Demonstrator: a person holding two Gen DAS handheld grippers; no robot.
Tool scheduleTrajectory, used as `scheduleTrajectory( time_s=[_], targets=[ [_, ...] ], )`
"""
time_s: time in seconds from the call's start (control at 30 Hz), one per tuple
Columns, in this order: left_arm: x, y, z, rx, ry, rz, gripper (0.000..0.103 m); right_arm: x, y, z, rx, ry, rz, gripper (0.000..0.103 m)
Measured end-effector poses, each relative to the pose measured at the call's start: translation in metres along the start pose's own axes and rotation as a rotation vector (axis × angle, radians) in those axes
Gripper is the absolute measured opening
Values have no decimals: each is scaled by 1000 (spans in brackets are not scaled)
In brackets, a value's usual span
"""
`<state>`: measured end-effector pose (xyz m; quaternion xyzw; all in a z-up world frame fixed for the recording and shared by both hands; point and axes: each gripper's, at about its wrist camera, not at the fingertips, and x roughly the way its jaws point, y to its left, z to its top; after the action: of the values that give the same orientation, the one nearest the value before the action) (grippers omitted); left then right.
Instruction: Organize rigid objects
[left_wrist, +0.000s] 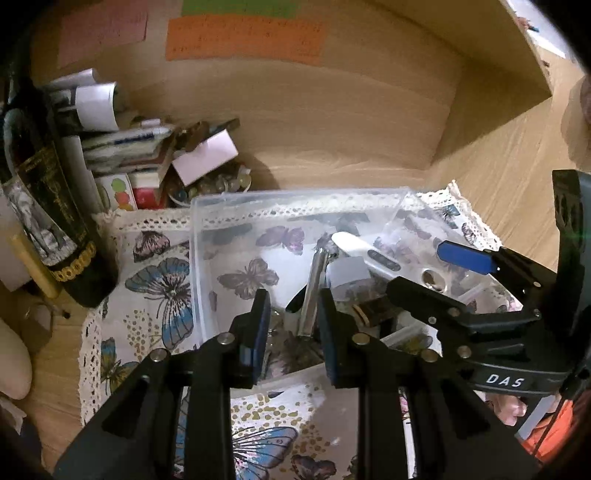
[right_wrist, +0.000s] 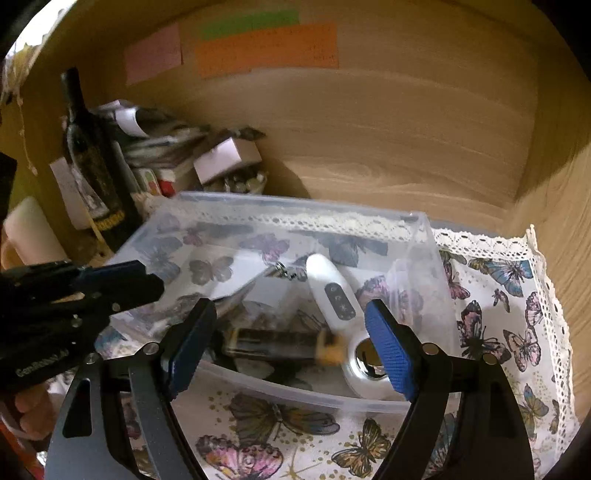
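Partly, the clear bin (right_wrist: 236, 216) hides blurred clutter.

Clear smooth plastic bin (right_wrist: 236, 210); lace-edged printed cloth (right_wrist: 498, 295); matt wood-grain bench (left_wrist: 369, 110); glossy white plastic thermometer (right_wrist: 332, 291).

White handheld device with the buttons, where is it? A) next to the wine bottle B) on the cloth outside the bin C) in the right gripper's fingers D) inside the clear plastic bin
D. The white handheld device lies inside the clear plastic bin among other items; the open right gripper hovers above the bin's near edge, gripping nothing.
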<state>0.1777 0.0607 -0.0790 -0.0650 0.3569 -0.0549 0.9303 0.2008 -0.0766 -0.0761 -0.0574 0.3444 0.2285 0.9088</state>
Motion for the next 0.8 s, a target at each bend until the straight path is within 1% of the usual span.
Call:
scheduleTrajectory(
  time_s=[0.2, 0.33, 0.4, 0.47, 0.5, 0.57, 0.6, 0.63, 0.7, 0.77, 0.8],
  targets=[
    [-23, -6, 5, 13, -54, -9, 25, -26, 4, 5, -4, -66, -1, 81],
    [-47, -12, 8, 17, -115, -10, 26, -52, 8, 7, -7, -124, 5, 81],
    [-61, -16, 8, 26, -153, -4, 31, -68, 9, 8, -8, -165, 3, 82],
    [-72, -20, 8, 36, -182, 4, 38, -84, 10, 7, -7, -202, 1, 83],
    [-78, -22, 7, 43, -203, 13, 40, -91, 10, 6, -6, -219, 0, 84],
    [-91, -26, 5, 49, -245, 28, 48, -103, 10, 5, -5, -247, 2, 85],
    [-99, -28, 4, 50, -265, 26, 51, -111, 10, 4, -3, -264, 2, 87],
    [-103, -29, 3, 50, -276, 25, 55, -117, 10, 3, -1, -278, 0, 88],
    [-113, -32, 1, 51, -303, 27, 61, -129, 9, 0, 5, -309, -2, 93],
    [-121, -34, -1, 52, -331, 31, 70, -140, 8, -2, 12, -337, -3, 97],
    [-126, -35, -2, 53, -344, 33, 71, -144, 8, -3, 15, -350, -6, 100]
  ],
)
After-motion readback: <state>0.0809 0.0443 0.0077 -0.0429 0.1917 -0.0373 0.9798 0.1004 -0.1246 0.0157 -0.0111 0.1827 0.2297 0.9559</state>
